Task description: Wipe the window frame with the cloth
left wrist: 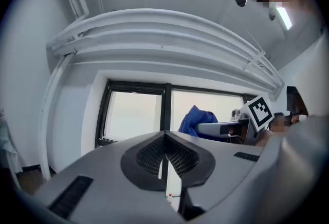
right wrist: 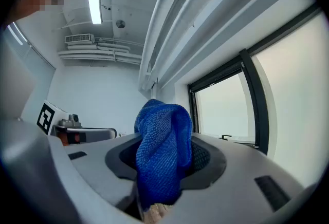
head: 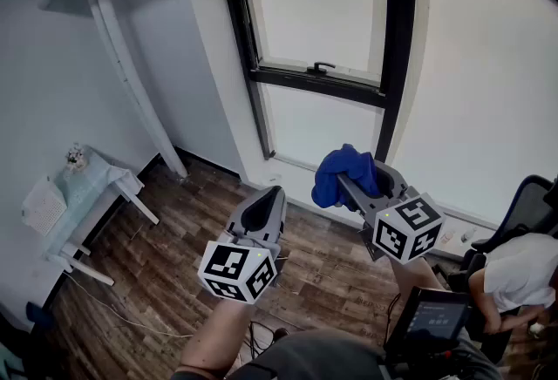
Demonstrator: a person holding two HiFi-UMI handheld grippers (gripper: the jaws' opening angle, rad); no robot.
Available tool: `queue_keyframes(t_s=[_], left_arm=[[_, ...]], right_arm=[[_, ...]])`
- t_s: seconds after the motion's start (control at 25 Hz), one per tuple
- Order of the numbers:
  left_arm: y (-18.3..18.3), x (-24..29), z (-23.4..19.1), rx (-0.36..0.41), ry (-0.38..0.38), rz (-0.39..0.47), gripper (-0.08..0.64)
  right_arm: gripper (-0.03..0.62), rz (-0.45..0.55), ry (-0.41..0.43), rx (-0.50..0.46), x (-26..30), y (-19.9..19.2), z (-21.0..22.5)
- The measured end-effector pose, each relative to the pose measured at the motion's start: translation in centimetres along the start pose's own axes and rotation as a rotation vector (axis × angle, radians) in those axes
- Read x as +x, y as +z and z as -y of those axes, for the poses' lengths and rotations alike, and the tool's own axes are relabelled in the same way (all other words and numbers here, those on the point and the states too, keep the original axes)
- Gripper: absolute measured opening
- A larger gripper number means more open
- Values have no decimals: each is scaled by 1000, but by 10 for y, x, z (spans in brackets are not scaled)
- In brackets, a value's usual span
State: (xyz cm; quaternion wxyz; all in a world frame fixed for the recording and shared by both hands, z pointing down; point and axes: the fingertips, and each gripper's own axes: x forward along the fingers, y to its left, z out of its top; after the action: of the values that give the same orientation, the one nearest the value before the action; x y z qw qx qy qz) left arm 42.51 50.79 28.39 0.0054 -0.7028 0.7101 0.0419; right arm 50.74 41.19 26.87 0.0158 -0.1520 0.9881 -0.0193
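Slippage is the risk: the right claw pinches only a bunched fold of the blue cloth, apart from the black window frame; dragging could tug it free. The left claw sits closed, empty.

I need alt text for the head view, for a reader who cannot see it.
The right gripper holds a blue cloth, with a black window frame behind it. The left gripper, jaws together and empty, is beside it, above a wooden floor.

A white table stands on the wood floor (against the wall).
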Motion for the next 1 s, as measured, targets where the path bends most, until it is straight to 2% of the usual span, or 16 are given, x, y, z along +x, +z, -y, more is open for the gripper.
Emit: queue_keyframes(t_s=[0.52, 0.72, 1.0], left_arm=[[2, 2, 2, -2, -37, -8, 9], [1, 0, 1, -10, -61, -13, 9], [-10, 0, -18, -26, -72, -20, 9]], right_arm=[[179, 10, -12, -17, 4, 9, -9], [179, 15, -25, -62, 6, 12, -18], [179, 12, -36, -33, 21, -1, -26]])
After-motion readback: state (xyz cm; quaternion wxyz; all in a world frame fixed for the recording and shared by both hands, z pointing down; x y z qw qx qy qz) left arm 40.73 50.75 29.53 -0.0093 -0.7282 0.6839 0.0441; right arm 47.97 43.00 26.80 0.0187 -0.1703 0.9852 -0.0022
